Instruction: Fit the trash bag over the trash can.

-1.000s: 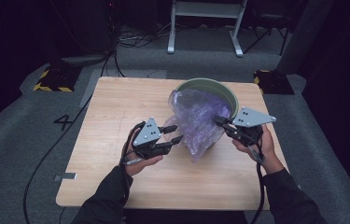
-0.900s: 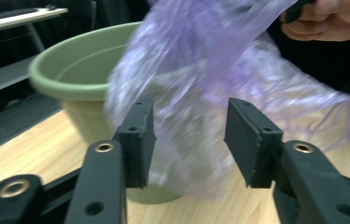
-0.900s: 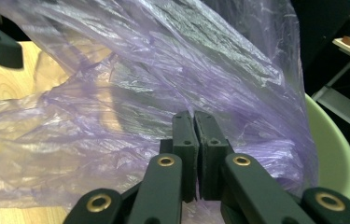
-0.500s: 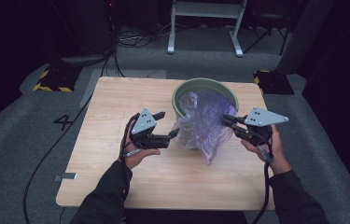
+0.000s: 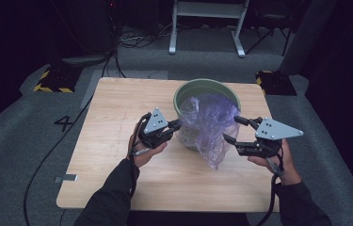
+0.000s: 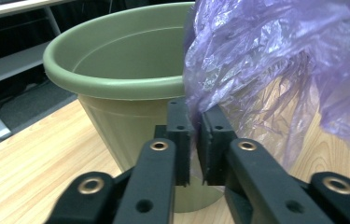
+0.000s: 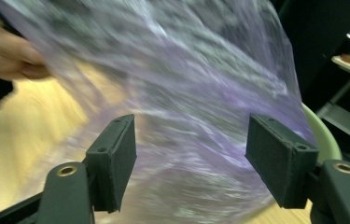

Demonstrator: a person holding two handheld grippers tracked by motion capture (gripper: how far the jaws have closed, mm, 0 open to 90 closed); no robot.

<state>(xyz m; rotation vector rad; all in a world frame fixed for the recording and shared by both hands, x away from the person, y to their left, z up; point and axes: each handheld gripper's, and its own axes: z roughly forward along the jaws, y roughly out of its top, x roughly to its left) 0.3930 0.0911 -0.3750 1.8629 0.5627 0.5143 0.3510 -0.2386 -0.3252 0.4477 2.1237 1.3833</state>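
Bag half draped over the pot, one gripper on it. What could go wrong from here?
1. The left gripper pinches only a thin edge of the purple bag; the film may slip or tear if pulled.
2. The right gripper has just been opening, its fingers off the bag, so that side hangs loose and could slide off the green pot.
3. The bag lies over the rim; a hard tug might tip or drag the pot.

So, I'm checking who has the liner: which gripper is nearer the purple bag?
Left. The left gripper is shut on the edge of the purple bag beside the green pot; the right gripper is open, just clear of it.
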